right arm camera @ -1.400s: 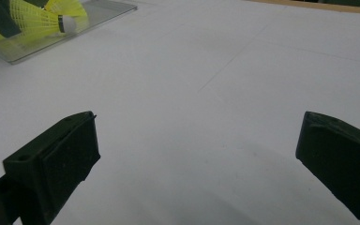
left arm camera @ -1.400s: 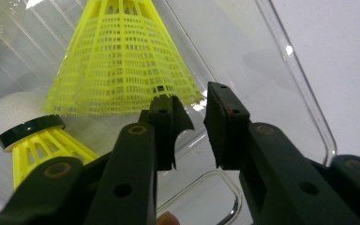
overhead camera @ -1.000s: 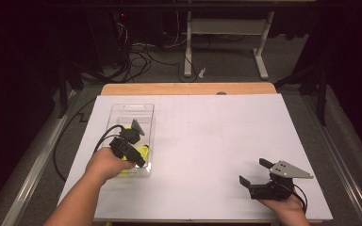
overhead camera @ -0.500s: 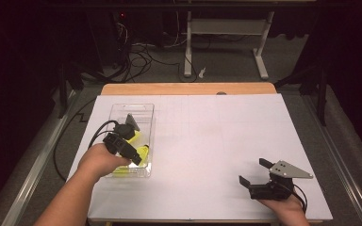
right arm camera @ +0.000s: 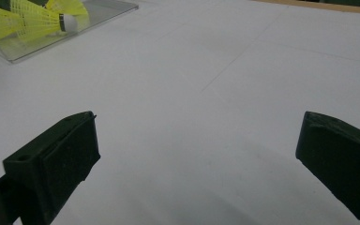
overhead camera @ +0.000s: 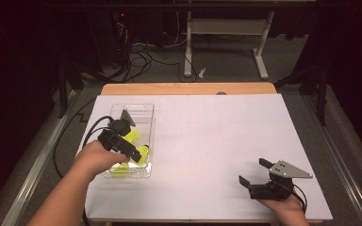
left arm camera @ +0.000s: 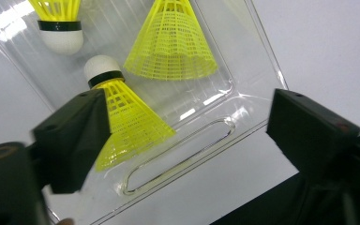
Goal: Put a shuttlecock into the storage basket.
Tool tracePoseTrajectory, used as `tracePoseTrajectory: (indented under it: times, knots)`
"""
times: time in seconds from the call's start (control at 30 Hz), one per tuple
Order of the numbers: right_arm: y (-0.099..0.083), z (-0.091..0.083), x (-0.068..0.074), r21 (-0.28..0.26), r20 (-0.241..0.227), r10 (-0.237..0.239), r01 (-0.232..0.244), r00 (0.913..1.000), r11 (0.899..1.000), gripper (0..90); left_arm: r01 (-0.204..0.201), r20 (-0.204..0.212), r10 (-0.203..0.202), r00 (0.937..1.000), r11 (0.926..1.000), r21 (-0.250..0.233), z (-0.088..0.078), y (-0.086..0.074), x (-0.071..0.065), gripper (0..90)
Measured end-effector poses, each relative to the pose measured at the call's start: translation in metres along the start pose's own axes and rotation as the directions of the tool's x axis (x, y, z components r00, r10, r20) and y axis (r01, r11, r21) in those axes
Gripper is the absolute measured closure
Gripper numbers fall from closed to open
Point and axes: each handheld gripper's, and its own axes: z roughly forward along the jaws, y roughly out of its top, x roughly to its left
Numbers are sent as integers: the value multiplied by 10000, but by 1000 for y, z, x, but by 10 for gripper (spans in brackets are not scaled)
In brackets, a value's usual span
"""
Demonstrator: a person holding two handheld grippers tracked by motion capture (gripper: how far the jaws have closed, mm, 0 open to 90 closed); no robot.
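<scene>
On the white table [overhead camera: 217,141], yellow mesh-skirted, white-tipped shuttlecocks [left arm camera: 122,122] fill a clear tray [left arm camera: 243,89].

Yellow mesh shuttlecocks [left arm camera: 171,42], white caps, black bands; clear tray [left arm camera: 243,101]; white table cover [overhead camera: 226,136].

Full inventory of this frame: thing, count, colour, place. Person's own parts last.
shuttlecocks: three, yellow skirts with white tips and black bands, lying in the tray
tray: one, clear plastic, left part of the white sheet
white sheet: one, covers most of the table
table: one, wooden edge showing at the far side
desk frame: one, white legs, on the floor beyond the table
cables: several, black, on the floor beyond the table
left gripper: one, black, over the tray, jaws have just been opening, nothing between them
right gripper: one, black with grey plate, near right of the sheet, open, empty
forearms: two, entering from the bottom edge
</scene>
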Motion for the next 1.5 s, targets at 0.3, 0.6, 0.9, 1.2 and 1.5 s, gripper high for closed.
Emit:
tracePoseTrajectory:
  times: [0.3, 0.6, 0.9, 1.2, 1.5]
  knots:
    - [0, 0, 0, -11, -3, -20, 20, 10000, 10000, 5, 37, 61, -36, 10000, 9998, -216, 1, -3, 5, 5]
    - [0, 0, 0, -5, -17, -31, 31, 10000, 10000, 5, -69, 229, 119, 9997, 9780, -2084, 16, -25, 13, 8]
    - [0, 2, 2, 18, -78, -126, 126, 9999, 9999, 5, -103, 110, 156, 9998, 9274, -3739, 28, -45, 18, 8]
    - [1, 2, 4, -250, 57, -149, 150, 9999, 9996, 5, -683, 58, 828, 9966, 8579, -5093, 47, -65, 13, 6]
    - [3, -5, -1, -847, 485, 267, -225, 9985, 9962, 4, -1004, 182, 1491, 9887, 7462, -6581, 46, -81, 11, 4]
